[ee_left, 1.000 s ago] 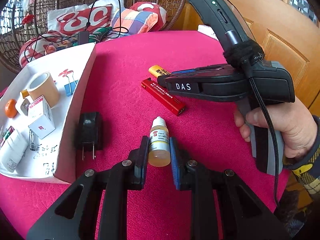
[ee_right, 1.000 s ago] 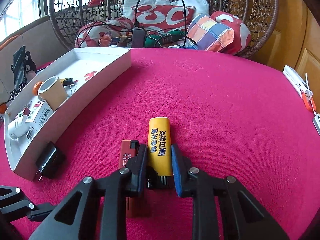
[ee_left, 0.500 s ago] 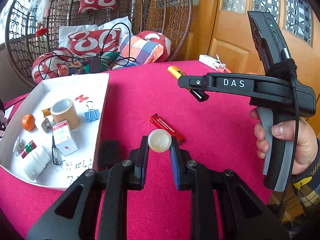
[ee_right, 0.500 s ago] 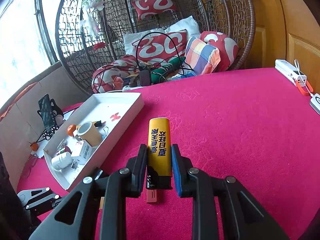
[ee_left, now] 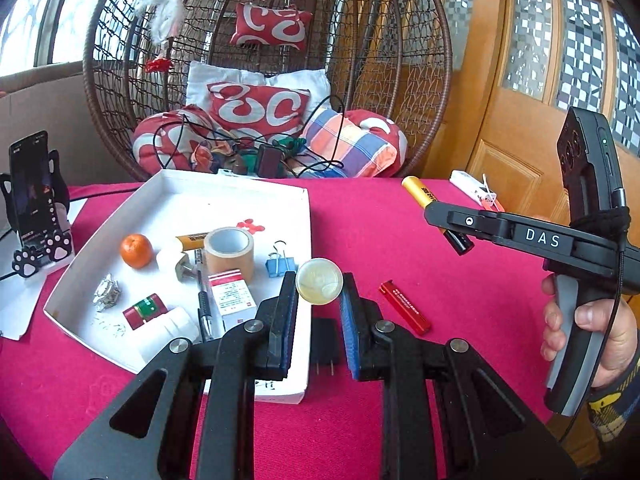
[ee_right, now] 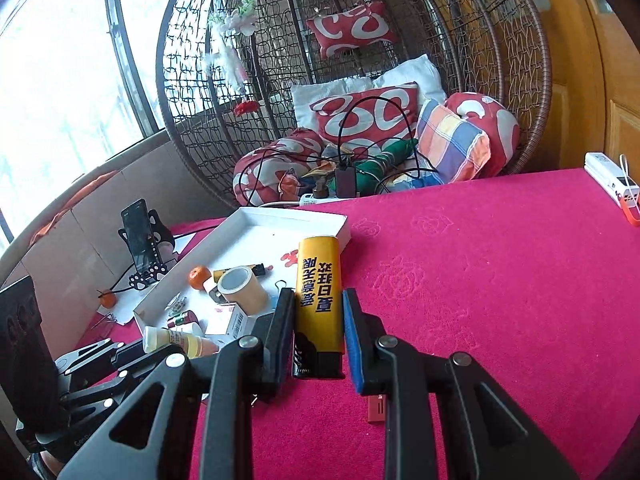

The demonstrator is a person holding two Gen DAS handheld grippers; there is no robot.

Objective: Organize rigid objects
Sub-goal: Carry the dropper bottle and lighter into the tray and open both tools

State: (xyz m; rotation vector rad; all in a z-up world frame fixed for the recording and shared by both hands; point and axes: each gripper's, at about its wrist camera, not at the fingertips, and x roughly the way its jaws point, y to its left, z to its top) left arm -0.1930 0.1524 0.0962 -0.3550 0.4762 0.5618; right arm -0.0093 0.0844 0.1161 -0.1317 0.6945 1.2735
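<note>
The left gripper (ee_left: 319, 312) has its jaws tight on a small dropper bottle (ee_left: 319, 281). The right gripper (ee_right: 319, 326) squeezes a yellow lighter (ee_right: 319, 292), both above the red tabletop (ee_right: 500, 280).

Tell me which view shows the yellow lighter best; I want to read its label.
The right wrist view: the yellow lighter fills the centre, label facing the camera, clamped in the right tool. The left wrist view shows the lighter small, at an angle and half hidden behind that tool, its label unreadable.

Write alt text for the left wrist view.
The left gripper holds a small bottle above a pink tablecloth, beside a white tray of odds and ends. At right, the right gripper holds a yellow lighter.
</note>
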